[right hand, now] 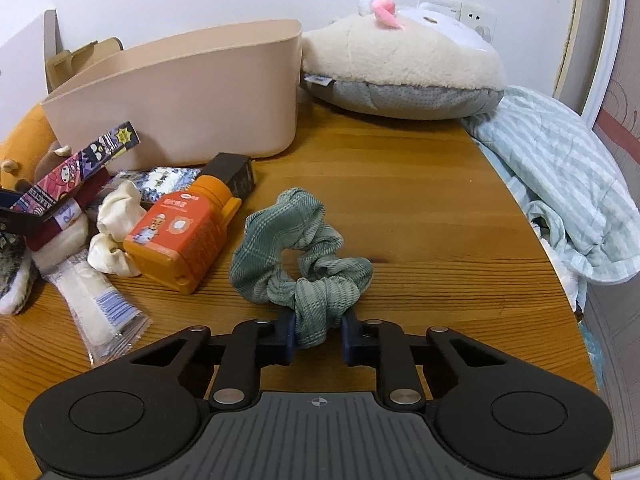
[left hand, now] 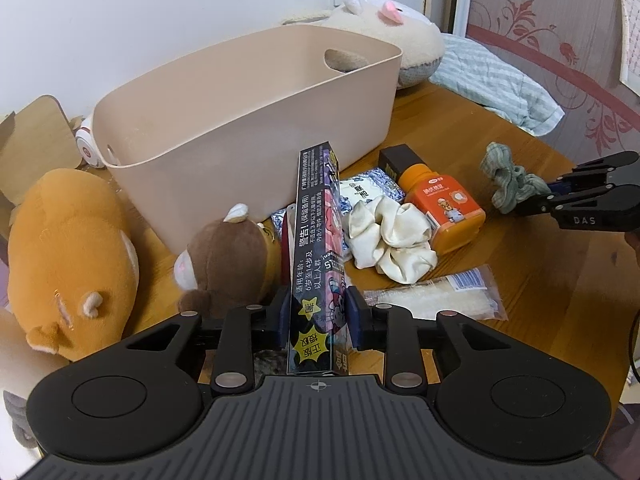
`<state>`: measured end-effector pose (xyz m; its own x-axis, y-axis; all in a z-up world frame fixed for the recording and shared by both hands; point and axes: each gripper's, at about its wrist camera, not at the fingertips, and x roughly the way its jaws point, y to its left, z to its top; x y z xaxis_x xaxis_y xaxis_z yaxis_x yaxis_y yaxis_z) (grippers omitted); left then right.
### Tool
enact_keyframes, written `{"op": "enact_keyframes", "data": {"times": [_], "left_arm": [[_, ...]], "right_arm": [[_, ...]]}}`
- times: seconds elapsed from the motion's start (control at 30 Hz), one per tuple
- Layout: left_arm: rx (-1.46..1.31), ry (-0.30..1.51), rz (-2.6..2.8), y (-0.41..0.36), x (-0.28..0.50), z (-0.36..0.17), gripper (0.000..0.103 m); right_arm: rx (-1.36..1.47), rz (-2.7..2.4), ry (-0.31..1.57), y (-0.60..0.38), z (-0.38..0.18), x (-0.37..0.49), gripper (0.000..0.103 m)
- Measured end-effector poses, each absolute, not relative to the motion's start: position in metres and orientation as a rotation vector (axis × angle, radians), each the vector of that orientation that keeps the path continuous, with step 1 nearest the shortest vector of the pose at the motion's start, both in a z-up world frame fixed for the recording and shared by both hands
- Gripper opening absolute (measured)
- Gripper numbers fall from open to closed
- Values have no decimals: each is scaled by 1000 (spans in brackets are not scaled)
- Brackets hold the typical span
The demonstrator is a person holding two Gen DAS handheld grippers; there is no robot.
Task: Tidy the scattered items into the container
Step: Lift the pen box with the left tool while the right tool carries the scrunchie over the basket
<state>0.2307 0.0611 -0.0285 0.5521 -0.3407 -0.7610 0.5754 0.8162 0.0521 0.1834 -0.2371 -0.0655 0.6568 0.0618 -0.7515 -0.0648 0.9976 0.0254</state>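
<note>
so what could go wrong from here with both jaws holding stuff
The left gripper clamps the long cartoon box near one end, so it may pivot or clip the beige bin rim on the way in. The right gripper pinches only one fold of the green scrunchie, which might slip free. A swinging box could also knock the orange bottle.
</note>
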Motion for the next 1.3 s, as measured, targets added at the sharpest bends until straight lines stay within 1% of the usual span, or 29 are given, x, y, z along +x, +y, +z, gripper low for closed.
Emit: {"op": "enact_keyframes", "data": {"times": [0.37,0.7,1.0,1.3], "left_arm": [[288,790,-564,64,209,-16,29],[261,687,-534,71,196,21,29],[220,587,-494,72,204,61,28],[211,543,-435,65,246,86,29]], "right_arm": [[-7,88,810,-235,-45,165,19],[-44,136,750,-224,-11,166,19],[-122,188,659,-205,33,196,19],[-148,216,598,-188,65,243,19]]}}
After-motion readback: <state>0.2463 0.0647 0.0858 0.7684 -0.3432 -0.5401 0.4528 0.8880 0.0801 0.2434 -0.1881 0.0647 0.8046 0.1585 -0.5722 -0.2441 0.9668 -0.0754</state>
